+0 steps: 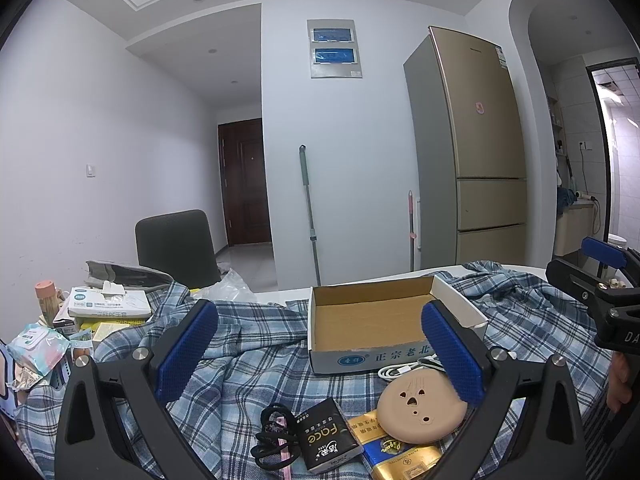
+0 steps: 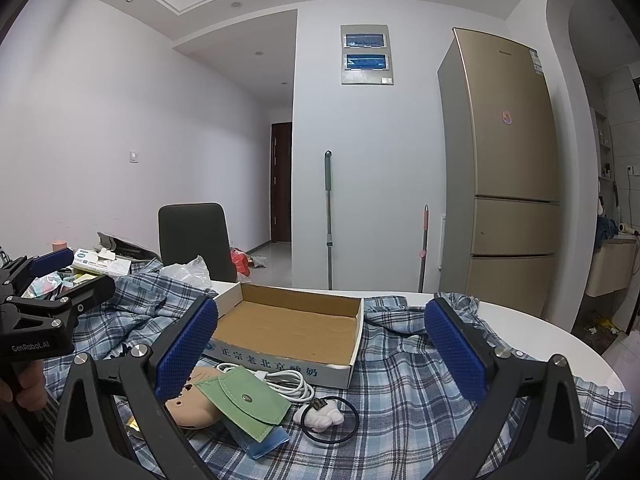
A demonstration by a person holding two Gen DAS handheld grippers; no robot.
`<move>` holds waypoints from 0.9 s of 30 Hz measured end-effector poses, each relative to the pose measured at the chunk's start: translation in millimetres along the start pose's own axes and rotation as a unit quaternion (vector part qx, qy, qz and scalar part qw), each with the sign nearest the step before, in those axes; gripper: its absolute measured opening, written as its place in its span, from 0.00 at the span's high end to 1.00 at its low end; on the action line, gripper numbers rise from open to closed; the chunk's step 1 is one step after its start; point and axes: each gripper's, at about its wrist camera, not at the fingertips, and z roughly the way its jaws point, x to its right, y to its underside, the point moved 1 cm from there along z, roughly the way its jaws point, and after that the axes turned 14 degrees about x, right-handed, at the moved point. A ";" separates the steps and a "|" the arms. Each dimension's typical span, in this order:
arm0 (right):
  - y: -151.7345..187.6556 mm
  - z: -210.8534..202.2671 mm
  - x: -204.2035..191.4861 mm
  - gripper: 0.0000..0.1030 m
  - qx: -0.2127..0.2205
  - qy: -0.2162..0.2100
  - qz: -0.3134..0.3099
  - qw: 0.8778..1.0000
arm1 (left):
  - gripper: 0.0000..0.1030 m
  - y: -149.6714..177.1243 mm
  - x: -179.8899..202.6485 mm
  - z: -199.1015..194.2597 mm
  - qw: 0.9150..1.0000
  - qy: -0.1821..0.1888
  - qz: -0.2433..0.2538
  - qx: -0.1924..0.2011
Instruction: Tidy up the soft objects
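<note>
1. Cardboard box [image 2: 296,328] sits open and empty at table centre, on the plaid cloth [image 2: 420,392]; likely the bin for the soft items.
2. Soft items lie just near of the box: green felt pouch [image 2: 244,400] resting partly on the tan round pad [image 1: 420,408], and a black hair tie with white plush charm [image 2: 324,418] to its right. More black hair ties [image 1: 272,436] sit further left.
3. White cable [image 2: 288,380] touches the box's near wall; black tissue pack [image 1: 328,436] and gold carton [image 1: 396,456] are mixed in.
4. Left gripper [image 1: 316,352] spread wide, holding nothing, above the pad. Right gripper [image 2: 320,348] likewise spread and empty, over the pouch.
5. Judgement: sorting not yet begun; first pick pending.
6. Next move calls for lowering onto one soft item, probably pouch or pad, without snagging the cable.
</note>
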 end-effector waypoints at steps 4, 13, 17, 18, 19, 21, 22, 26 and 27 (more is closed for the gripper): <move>0.0 0.0 -0.1 0.00 0.000 0.000 0.000 1.000 | 0.00 0.1 0.1 0.0 1.000 0.000 0.000 0.000; -0.3 -0.2 -0.1 0.00 0.001 0.000 0.000 1.000 | 0.00 0.0 0.2 0.0 1.000 0.000 0.000 0.000; -0.3 -0.4 -1.3 0.00 0.001 -0.002 -0.001 1.000 | 0.00 0.0 0.3 0.0 1.000 0.000 0.000 0.000; -0.3 -0.4 -1.3 0.00 0.001 -0.002 0.000 1.000 | 0.00 0.1 0.3 0.0 1.000 0.000 0.000 0.000; -0.3 -0.4 -1.3 0.00 0.001 -0.001 0.000 1.000 | 0.00 0.1 0.3 0.1 1.000 0.000 0.000 -0.001; -0.2 -0.4 -1.5 0.00 0.001 -0.001 0.000 1.000 | 0.00 0.7 0.3 0.5 1.000 0.000 0.001 -0.002; -0.2 -0.4 -1.6 0.00 0.001 -0.001 0.000 1.000 | 0.00 1.1 0.3 0.9 1.000 0.000 0.000 -0.002; -0.1 -0.3 -1.7 0.00 0.000 -0.002 -0.002 1.000 | 0.00 1.1 0.5 1.1 1.000 0.000 0.001 -0.002; -0.1 -0.6 -2.1 0.00 -0.001 -0.003 -0.003 1.000 | 0.00 1.0 0.4 1.1 1.000 0.000 0.001 -0.002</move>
